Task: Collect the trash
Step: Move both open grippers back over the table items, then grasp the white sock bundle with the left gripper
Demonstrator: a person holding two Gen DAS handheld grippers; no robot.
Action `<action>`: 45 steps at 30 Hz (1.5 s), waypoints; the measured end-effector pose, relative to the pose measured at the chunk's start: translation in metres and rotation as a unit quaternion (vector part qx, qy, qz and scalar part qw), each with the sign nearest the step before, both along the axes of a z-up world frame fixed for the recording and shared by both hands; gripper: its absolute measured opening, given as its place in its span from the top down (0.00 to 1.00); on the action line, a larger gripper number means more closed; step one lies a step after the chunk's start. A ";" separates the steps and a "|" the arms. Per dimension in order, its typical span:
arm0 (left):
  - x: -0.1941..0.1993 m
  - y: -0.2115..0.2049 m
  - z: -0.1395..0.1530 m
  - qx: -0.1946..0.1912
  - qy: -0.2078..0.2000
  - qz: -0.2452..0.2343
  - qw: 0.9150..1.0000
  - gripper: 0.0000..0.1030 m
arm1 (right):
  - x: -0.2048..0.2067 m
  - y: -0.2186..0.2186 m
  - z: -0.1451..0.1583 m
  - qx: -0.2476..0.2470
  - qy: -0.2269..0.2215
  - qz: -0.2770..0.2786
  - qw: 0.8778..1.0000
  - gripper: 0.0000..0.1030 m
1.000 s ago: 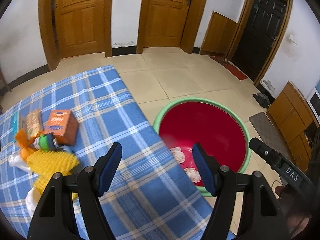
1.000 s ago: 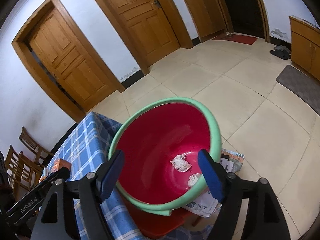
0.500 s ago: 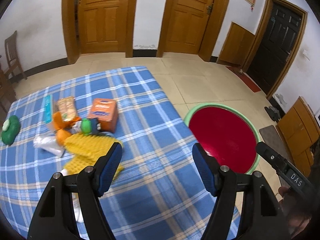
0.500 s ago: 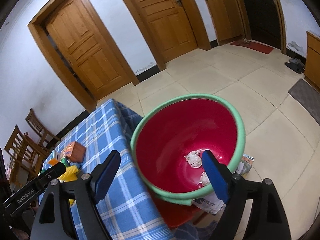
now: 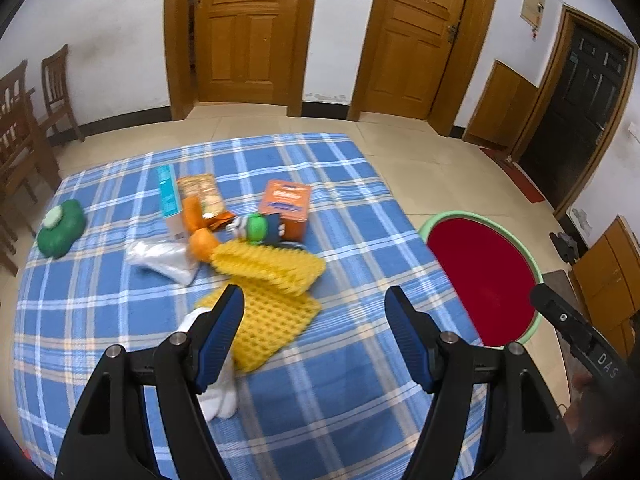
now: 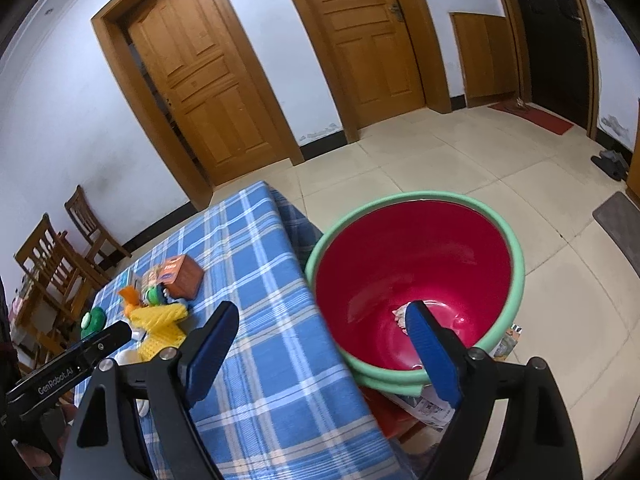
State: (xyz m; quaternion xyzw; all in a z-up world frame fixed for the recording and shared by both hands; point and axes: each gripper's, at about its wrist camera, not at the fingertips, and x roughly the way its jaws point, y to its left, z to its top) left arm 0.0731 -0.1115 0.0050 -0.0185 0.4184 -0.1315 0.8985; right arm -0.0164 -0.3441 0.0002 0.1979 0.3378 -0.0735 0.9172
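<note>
On the blue plaid tablecloth (image 5: 340, 392) lies a pile of trash: yellow foam sheets (image 5: 272, 268), a clear plastic bag (image 5: 160, 258), an orange box (image 5: 286, 204), a snack packet (image 5: 200, 192), a teal box (image 5: 168, 192) and a white scrap (image 5: 216, 398). My left gripper (image 5: 316, 300) hovers open over the near foam sheet, holding nothing. A red basin with a green rim (image 6: 516, 280) stands beside the table's right edge, crumpled paper (image 6: 399, 313) at its bottom. My right gripper (image 6: 322, 312) spans the table edge and basin, its jaws opening with nothing between them.
A green lidded thing (image 5: 60, 228) sits at the table's left edge. Wooden chairs (image 5: 24, 128) stand left of the table. Newspaper (image 6: 432, 404) lies under the basin. Tiled floor (image 6: 460, 164), doors and a grey mat (image 6: 620, 220) lie beyond.
The left view has swung away from the basin to the trash pile on the table. The right gripper has drawn back from over the basin toward the table edge, and its jaws stand wider.
</note>
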 end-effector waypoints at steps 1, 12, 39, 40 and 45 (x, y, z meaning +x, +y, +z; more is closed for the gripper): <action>-0.001 0.003 0.000 0.000 0.000 0.003 1.000 0.30 | 0.001 0.002 0.000 -0.002 0.001 0.003 1.000 0.15; -0.009 0.050 -0.017 0.008 0.017 0.052 0.998 0.30 | 0.004 0.025 -0.004 -0.008 0.010 0.030 0.999 0.15; 0.006 0.074 -0.077 0.002 0.082 0.058 0.995 0.41 | 0.014 0.056 -0.022 -0.014 0.050 0.058 0.997 0.15; 0.005 0.074 -0.077 0.000 0.081 0.055 0.995 0.44 | 0.014 0.057 -0.023 -0.014 0.052 0.060 0.997 0.15; 0.003 0.075 -0.074 -0.005 0.071 0.048 0.996 0.55 | 0.016 0.062 -0.024 -0.014 0.054 0.062 0.996 0.15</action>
